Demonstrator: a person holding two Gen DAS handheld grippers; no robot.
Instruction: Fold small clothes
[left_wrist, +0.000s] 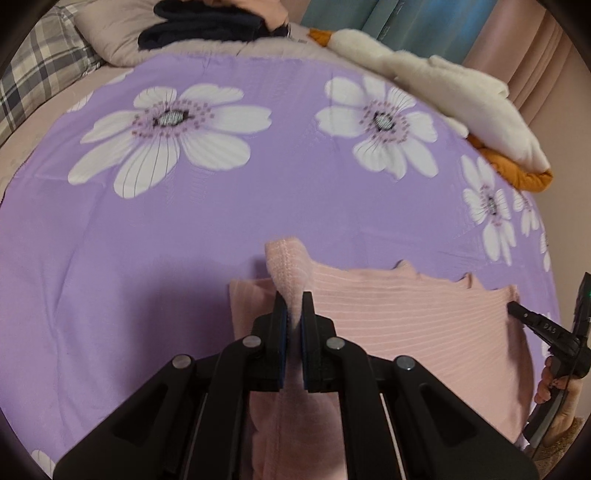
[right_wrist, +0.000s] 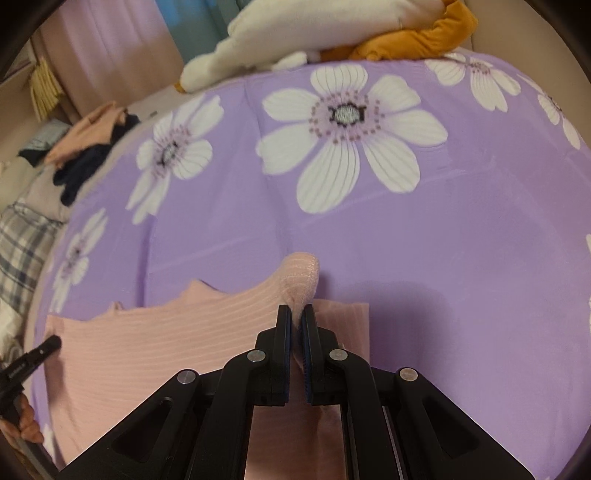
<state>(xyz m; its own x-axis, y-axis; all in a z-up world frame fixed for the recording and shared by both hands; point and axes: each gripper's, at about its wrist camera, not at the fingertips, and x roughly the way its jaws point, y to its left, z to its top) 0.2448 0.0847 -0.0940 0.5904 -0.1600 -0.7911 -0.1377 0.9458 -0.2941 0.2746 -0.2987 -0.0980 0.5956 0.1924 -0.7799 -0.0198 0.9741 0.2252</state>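
A small pink ribbed garment (left_wrist: 399, 314) lies on the purple flowered sheet (left_wrist: 147, 240). My left gripper (left_wrist: 294, 308) is shut on the garment's left hem corner, which bunches up between the fingers. My right gripper (right_wrist: 296, 315) is shut on the opposite hem corner of the pink garment (right_wrist: 159, 343). Both corners are lifted a little above the sheet (right_wrist: 461, 258), with the cloth stretched between them. The right gripper's tip shows at the right edge of the left wrist view (left_wrist: 517, 308). The left gripper's tip shows at the left edge of the right wrist view (right_wrist: 51, 343).
A white and orange plush toy (left_wrist: 443, 96) lies at the far edge of the bed, also in the right wrist view (right_wrist: 314, 33). Dark and pink clothes (left_wrist: 207, 26) are piled by a pillow (left_wrist: 110, 29). A plaid cloth (left_wrist: 37, 81) lies left.
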